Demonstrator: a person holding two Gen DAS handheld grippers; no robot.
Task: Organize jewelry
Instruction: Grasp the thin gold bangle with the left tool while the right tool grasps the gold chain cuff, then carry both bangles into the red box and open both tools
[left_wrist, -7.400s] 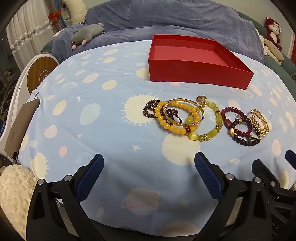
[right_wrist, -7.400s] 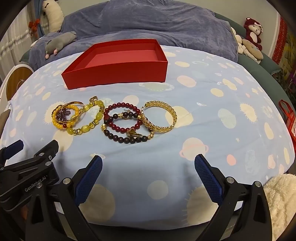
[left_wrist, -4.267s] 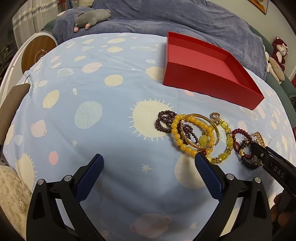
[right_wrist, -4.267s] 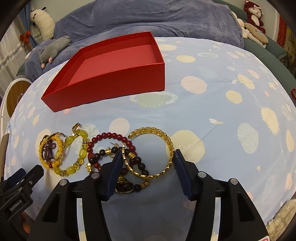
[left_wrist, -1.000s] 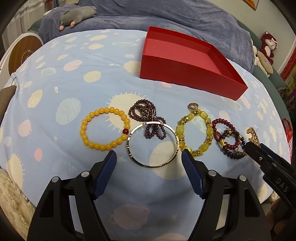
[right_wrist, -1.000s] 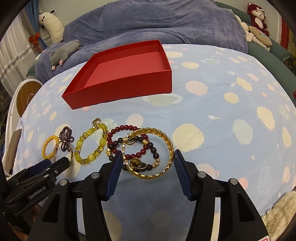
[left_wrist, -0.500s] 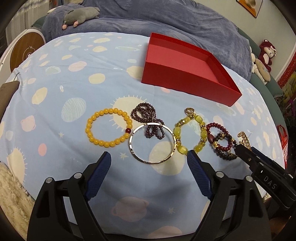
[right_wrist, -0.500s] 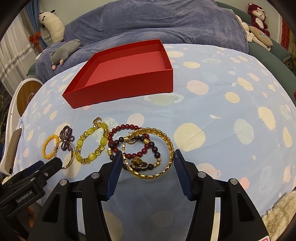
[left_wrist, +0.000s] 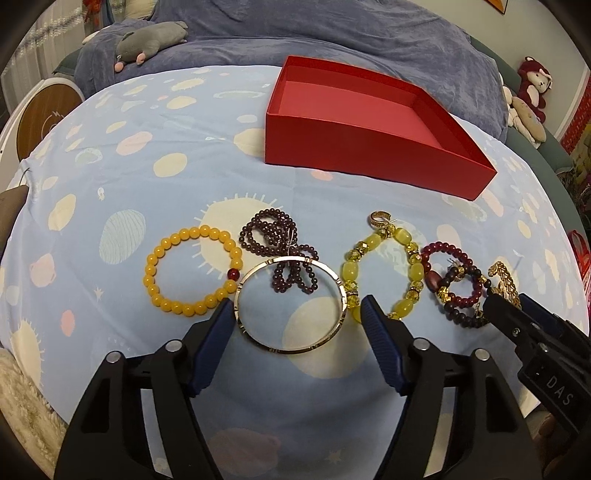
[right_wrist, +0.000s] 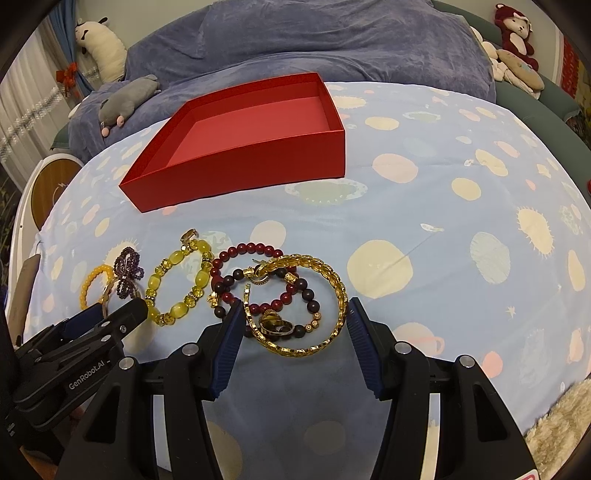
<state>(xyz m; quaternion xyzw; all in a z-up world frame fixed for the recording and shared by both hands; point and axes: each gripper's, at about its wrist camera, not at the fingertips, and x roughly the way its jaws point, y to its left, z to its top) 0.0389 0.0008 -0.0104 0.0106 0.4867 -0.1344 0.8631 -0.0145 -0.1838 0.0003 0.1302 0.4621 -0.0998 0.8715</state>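
Left wrist view. The left tool is standing open, its blue-padded fingers flanking the near half of a thin gold metal bangle without visibly clamping it. The bangle is lying flat on the pale blue planet-print bed sheet, its far rim overlapping a bunched strand of small dark purple beads. Just left of the bangle an orange-yellow round-bead bracelet is resting, touching its rim near a single red bead. To the right are lying a yellow-green glass bead bracelet with a gold clasp and a dark red bead bracelet tangled with darker beads. The black tip of the right tool is entering from the right, beside a gold chain-link cuff. Farther back an open red cardboard box is sitting, showing only its bare floor.

Right wrist view. The right tool is partly open, its fingers bracketing the gold chain-link cuff, which is lying across the dark red bead bracelet and a string of dark brown beads. Whether the pads are touching the cuff cannot be told. The left tool is appearing at near left, over the gold bangle. The red box is lying beyond, well apart from the bracelets.
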